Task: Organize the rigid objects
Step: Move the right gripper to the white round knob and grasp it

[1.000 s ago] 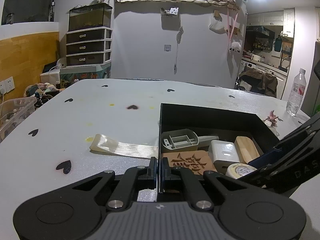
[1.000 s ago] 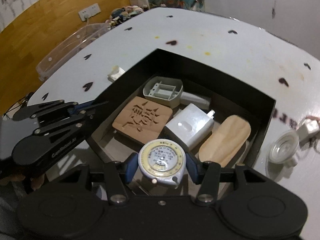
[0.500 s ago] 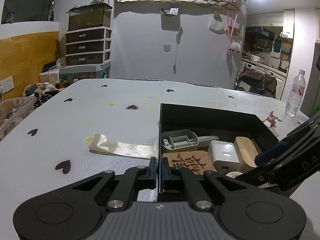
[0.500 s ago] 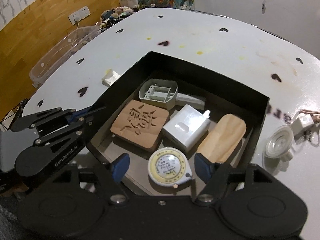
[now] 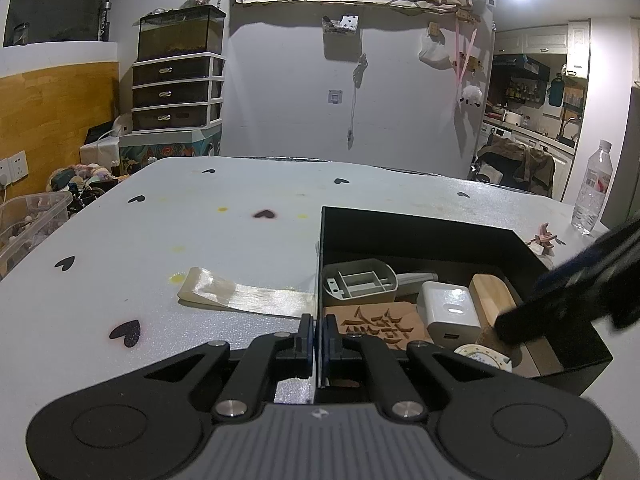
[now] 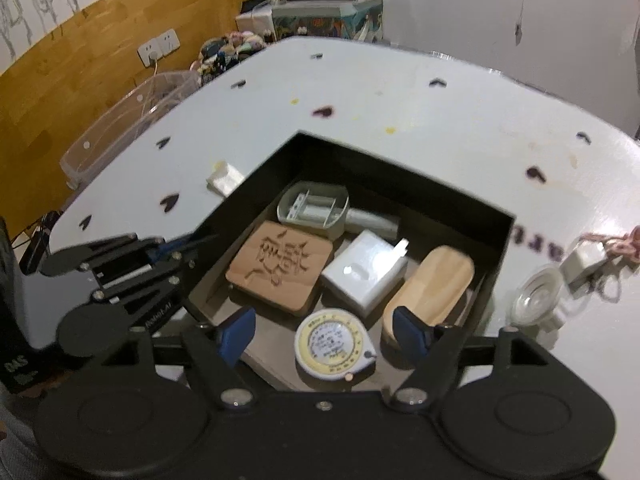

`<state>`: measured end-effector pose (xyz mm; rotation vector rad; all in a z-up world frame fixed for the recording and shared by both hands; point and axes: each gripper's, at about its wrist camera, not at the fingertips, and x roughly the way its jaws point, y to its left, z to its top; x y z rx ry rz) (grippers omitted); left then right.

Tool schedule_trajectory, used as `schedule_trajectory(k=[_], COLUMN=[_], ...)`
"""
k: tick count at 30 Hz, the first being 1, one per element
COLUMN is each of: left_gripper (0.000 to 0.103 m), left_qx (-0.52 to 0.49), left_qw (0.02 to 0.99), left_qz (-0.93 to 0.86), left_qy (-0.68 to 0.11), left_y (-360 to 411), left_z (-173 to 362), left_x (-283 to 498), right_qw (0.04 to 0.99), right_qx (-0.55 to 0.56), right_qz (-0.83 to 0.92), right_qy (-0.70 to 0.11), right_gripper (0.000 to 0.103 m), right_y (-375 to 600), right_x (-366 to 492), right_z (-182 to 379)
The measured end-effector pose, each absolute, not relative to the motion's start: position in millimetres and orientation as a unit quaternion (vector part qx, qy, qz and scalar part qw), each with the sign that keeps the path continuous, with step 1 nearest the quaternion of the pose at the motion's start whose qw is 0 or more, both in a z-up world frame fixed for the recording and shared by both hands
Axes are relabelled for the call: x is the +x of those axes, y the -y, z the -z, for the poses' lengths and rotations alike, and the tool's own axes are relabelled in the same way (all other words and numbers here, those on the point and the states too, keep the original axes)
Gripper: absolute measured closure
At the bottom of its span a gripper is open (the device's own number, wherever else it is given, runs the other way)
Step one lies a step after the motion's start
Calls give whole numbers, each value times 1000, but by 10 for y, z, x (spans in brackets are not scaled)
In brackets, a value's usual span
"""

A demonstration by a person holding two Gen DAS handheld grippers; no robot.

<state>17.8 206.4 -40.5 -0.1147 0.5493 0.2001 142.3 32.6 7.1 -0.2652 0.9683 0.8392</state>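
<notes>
A black box (image 6: 404, 184) sits on the white table. In it lie a grey scoop (image 6: 314, 208), a carved wooden block (image 6: 282, 266), a white charger (image 6: 364, 274), a wooden oval piece (image 6: 434, 286) and a round tape measure (image 6: 332, 344). My right gripper (image 6: 326, 332) is open and empty, above the tape measure at the box's near side. My left gripper (image 5: 319, 332) is shut on the box's left wall (image 5: 320, 264). The tape measure also shows in the left wrist view (image 5: 484, 356), with the right gripper's blurred fingers (image 5: 560, 296) over it.
A clear suction cup (image 6: 538, 300) and a small white piece with pink cord (image 6: 588, 256) lie on the table right of the box. A strip of clear tape (image 5: 244, 292) lies left of it. A water bottle (image 5: 594, 188) stands far right. A clear bin (image 6: 128, 124) sits beyond the table's edge.
My right gripper opened and let go of the tape measure, which now lies in the box, then drew back and up. The left gripper kept its hold on the box wall.
</notes>
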Motion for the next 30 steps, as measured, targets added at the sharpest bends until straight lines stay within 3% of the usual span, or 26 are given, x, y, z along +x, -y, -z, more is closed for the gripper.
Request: schedule_trajectory(k=[16,23,30], left_gripper=[99,99,99], left_qx=[-56,-56,-54], left_qw=[956,956,955], left_qz=[-99,-99,-101], left_qy=[-271,-271,-274], left_y=[-2079,-2083,-2086], left_z=[406,411,427], left_x=[185,186,209], right_qw=[893,920,907], right_qx=[-42,-13,-7], right_qz=[-324,-250,-236], right_qy=[-309,-302,-348], right_gripper=[0,0,1], right_y=[484,878,1060], right_x=[1942,2408,2641], right_z=[-790,-577,-97])
